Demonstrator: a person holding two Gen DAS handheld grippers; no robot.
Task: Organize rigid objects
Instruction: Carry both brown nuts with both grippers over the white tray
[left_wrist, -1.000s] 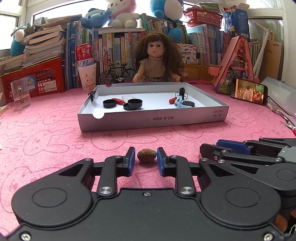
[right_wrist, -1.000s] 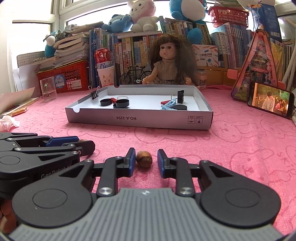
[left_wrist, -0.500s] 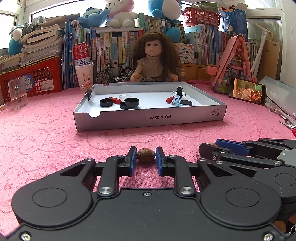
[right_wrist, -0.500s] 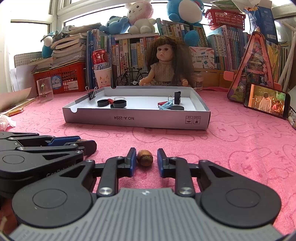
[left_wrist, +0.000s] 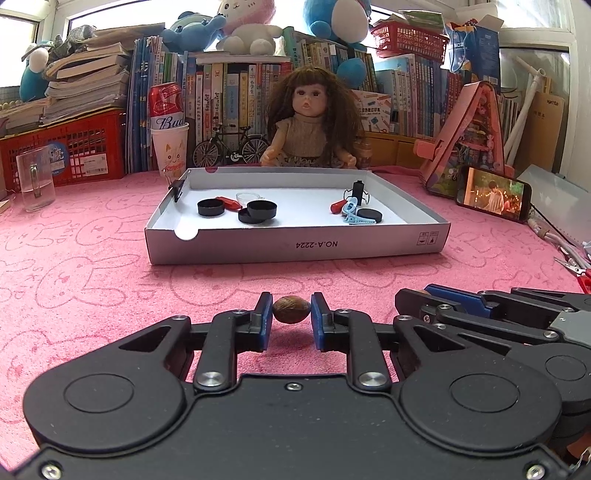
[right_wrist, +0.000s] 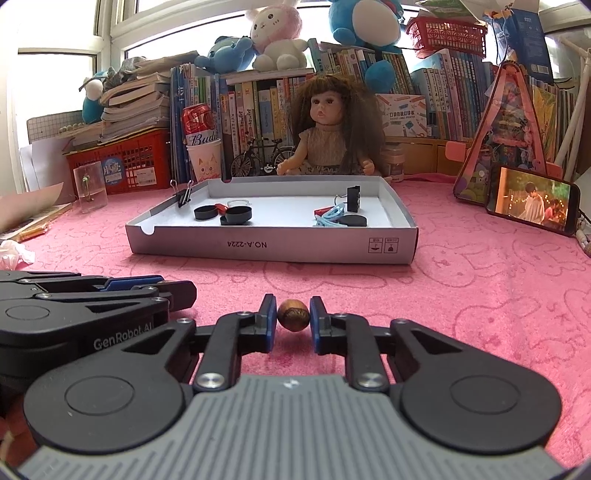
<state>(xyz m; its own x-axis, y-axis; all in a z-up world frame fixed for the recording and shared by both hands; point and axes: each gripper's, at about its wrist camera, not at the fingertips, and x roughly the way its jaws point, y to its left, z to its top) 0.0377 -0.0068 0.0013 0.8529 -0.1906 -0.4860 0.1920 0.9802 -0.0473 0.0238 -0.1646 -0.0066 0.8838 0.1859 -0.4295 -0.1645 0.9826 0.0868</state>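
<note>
I have each gripper, left (left_wrist: 291, 316) and right (right_wrist: 293, 320), pinching its own small nut (left's (left_wrist: 291, 310), right's (right_wrist: 293, 315)), and either round shell may squirt forward out of the pads toward the tray (left_wrist: 295, 247) ahead

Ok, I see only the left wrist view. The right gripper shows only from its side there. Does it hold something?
Observer: Yes. In the right wrist view, the right gripper has both pads against a round nut.
Operator: Good. My left gripper is shut on an oval nut. Is anything on the cloth to its left, outside my picture?
Observer: A crumpled white tissue lies on the pink cloth there, apart from both grippers.
</note>
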